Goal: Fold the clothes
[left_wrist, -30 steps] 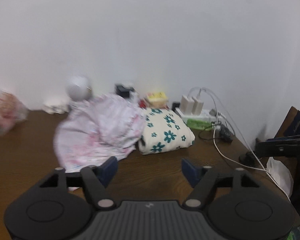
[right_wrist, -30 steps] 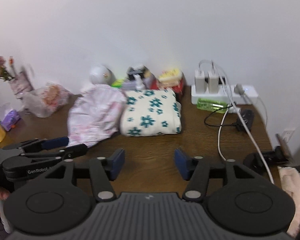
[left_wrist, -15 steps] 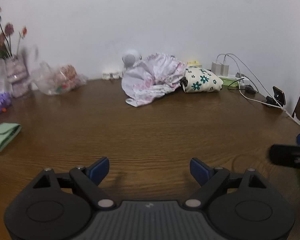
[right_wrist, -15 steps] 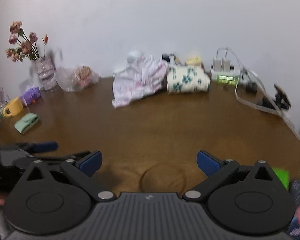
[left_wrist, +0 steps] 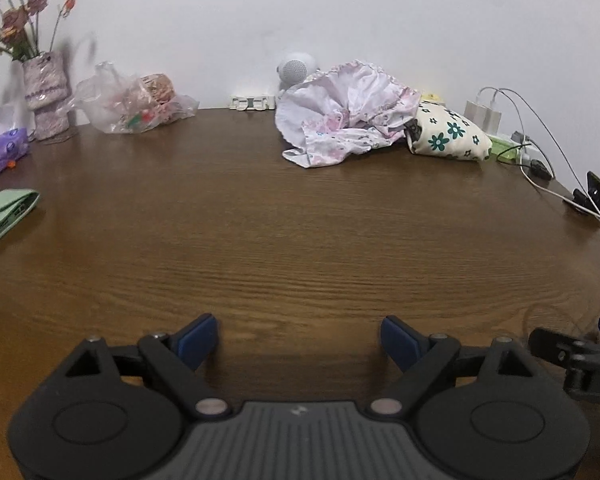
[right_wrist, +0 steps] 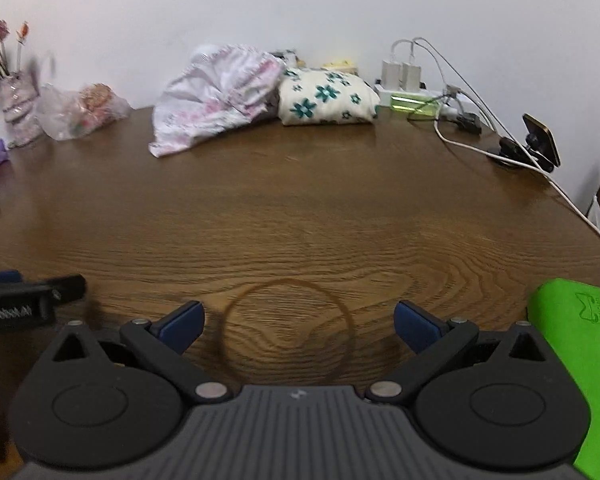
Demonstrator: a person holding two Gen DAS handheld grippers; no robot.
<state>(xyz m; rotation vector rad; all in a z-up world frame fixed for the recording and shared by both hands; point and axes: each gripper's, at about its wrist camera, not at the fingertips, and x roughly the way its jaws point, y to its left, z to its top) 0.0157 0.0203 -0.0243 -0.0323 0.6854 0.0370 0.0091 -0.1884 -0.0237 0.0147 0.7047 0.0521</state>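
The crumpled pink garment lies at the table's far edge, against the folded floral cloth, ahead and rightward. Our left gripper is opening, empty; our right gripper gapes wide, empty, seemingly nearer.

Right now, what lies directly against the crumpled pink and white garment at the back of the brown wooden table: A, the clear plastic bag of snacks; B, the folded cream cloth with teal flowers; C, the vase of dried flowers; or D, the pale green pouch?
B: the folded cream cloth with teal flowers touches the crumpled pink and white garment; the others sit apart.
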